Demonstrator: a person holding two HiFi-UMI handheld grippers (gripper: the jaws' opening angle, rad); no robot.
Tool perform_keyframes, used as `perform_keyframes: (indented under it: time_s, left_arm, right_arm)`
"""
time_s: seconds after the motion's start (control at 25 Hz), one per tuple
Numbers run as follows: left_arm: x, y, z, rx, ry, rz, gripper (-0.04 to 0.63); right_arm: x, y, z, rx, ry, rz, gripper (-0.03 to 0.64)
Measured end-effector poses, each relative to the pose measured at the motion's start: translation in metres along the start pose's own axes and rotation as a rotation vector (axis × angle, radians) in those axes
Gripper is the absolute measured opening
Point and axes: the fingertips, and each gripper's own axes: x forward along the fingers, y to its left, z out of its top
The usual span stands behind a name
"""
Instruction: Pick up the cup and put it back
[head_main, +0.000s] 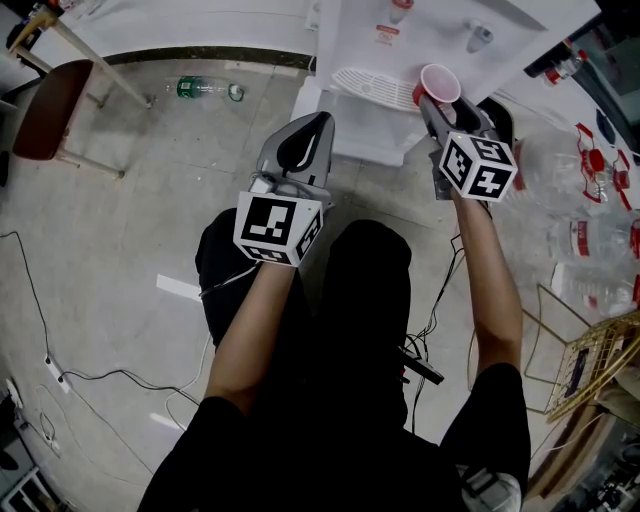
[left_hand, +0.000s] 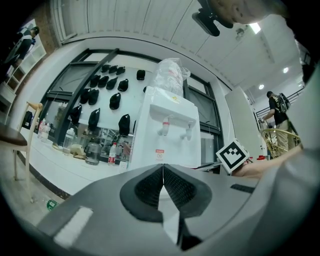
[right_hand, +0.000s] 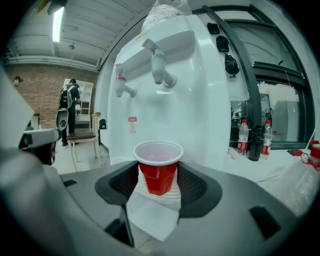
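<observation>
We see our right gripper (head_main: 436, 108) pinching the cup (right_hand: 159, 167), a small red plastic one with a pale inside and a rolled white rim. It is upright before the water dispenser (right_hand: 200, 100), just by its drip tray (head_main: 365, 88). Our left gripper (left_hand: 162, 167) has its jaws pressed together on nothing.

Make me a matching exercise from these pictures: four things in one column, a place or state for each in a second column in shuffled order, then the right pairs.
Column one
1. red cup
2. left tongs
3. plastic bottle
4. water dispenser

Column two
A. lying on the floor
B. jaws together, nothing between them
C. upright, gripped by the right tongs
D. white, with two taps on its front

Pairs: 1-C, 2-B, 3-A, 4-D
</observation>
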Motion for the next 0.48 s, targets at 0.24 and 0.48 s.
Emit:
perform_keyframes:
  time_s: [0.24, 0.48]
  left_arm:
    - [0.0003, 0.0008, 0.001, -0.007, -0.002, 0.003, 0.009]
    - [-0.0007, -0.0015, 0.0007, -0.017, -0.005, 0.0, 0.009]
  right_arm:
    - [0.0015, -0.0009, -0.0015, 0.003, 0.001, -0.005, 0.256]
    - [0.0004, 0.0023, -0.0098, 0.007, 0.014, 0.004, 0.284]
